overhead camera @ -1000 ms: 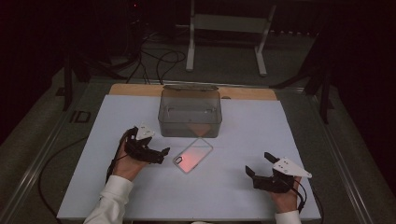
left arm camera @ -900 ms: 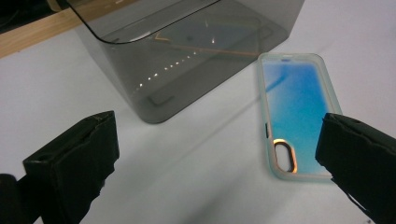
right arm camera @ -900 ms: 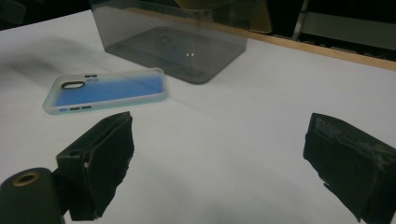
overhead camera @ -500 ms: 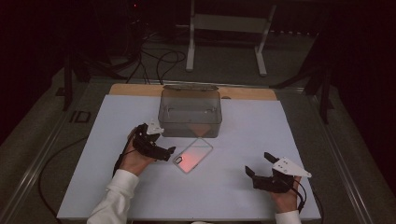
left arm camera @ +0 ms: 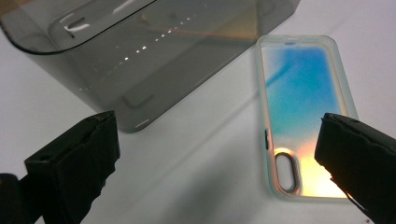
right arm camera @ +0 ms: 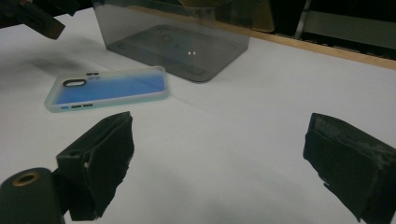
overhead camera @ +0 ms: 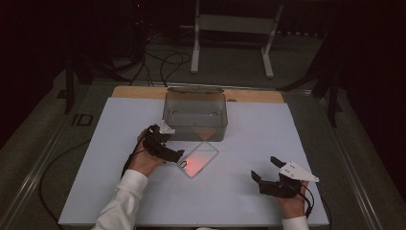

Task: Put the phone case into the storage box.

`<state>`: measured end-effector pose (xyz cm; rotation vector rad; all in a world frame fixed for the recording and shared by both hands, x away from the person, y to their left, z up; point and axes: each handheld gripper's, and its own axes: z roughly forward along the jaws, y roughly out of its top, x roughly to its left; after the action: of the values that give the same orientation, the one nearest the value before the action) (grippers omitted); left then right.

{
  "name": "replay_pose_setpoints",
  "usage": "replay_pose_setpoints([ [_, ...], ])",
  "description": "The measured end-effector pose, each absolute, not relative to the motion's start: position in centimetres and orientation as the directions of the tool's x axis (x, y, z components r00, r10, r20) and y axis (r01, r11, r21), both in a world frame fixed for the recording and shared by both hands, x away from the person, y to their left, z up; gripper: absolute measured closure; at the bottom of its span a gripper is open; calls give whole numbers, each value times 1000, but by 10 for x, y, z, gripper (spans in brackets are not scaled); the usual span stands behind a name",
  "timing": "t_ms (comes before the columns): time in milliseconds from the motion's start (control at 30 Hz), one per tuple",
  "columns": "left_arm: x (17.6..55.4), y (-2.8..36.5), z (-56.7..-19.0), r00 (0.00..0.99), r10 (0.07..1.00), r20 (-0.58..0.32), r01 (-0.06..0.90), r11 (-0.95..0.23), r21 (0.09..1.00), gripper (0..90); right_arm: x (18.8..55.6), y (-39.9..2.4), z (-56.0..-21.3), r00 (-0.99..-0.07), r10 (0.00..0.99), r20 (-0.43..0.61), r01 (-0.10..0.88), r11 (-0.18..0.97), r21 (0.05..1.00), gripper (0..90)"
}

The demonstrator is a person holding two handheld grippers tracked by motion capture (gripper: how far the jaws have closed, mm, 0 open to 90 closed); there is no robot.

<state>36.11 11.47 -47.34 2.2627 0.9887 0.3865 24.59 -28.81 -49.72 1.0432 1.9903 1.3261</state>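
Observation:
A translucent phone case (overhead camera: 197, 159) with a blue-to-orange sheen lies flat on the white table top (overhead camera: 268, 129), just in front of a clear grey plastic box (overhead camera: 195, 114). My left gripper (overhead camera: 171, 146) is open at the case's left end. In the left gripper view the case (left arm camera: 299, 102) lies ahead, its camera-hole end beside the right jaw, and the box (left arm camera: 140, 51) stands ahead to the left; nothing is between the jaws of this gripper (left arm camera: 217, 158). My right gripper (overhead camera: 264, 168) rests open at the front right, empty (right arm camera: 219, 158), with the case (right arm camera: 107, 88) and the box (right arm camera: 177, 42) farther off.
A wooden strip (overhead camera: 249, 95) edges the table's far side. Beyond it, cables (overhead camera: 163, 57) and a white metal stand (overhead camera: 234, 24) sit on the dark floor. The left gripper's jaw (right arm camera: 32, 16) shows at the top left of the right gripper view.
My left gripper has moved right and forward, up to the left end of the phone case. The right gripper, case and box have stayed put.

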Motion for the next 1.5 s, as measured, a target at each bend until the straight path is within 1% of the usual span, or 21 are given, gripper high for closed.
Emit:
replay_pose_setpoints([
  [733,375,95,-487,688,726,-13,586,-545,600,41,246,-288,-497,-570,821,-7,308,221,925,86],
  [900,378,88,-491,694,719,-18,595,-560,576,64,246,-288,-497,-570,821,-7,307,221,926,86],
  [967,379,85,-493,699,714,-33,606,-567,558,75,246,-288,-497,-571,821,-7,308,222,925,86],
  [1133,381,79,-496,706,708,-23,607,-588,534,109,246,-288,-497,-573,819,-6,309,223,925,86],
  [1300,384,72,-498,713,700,-43,618,-597,512,183,246,-288,-497,-574,819,-5,309,222,925,86],
  [1367,385,69,-499,718,694,-49,620,-606,498,247,246,-288,-497,-577,817,-5,309,224,924,86],
  [1500,388,65,-501,734,672,-95,627,-618,474,417,247,-288,-497,-577,817,-4,311,225,923,86],
])
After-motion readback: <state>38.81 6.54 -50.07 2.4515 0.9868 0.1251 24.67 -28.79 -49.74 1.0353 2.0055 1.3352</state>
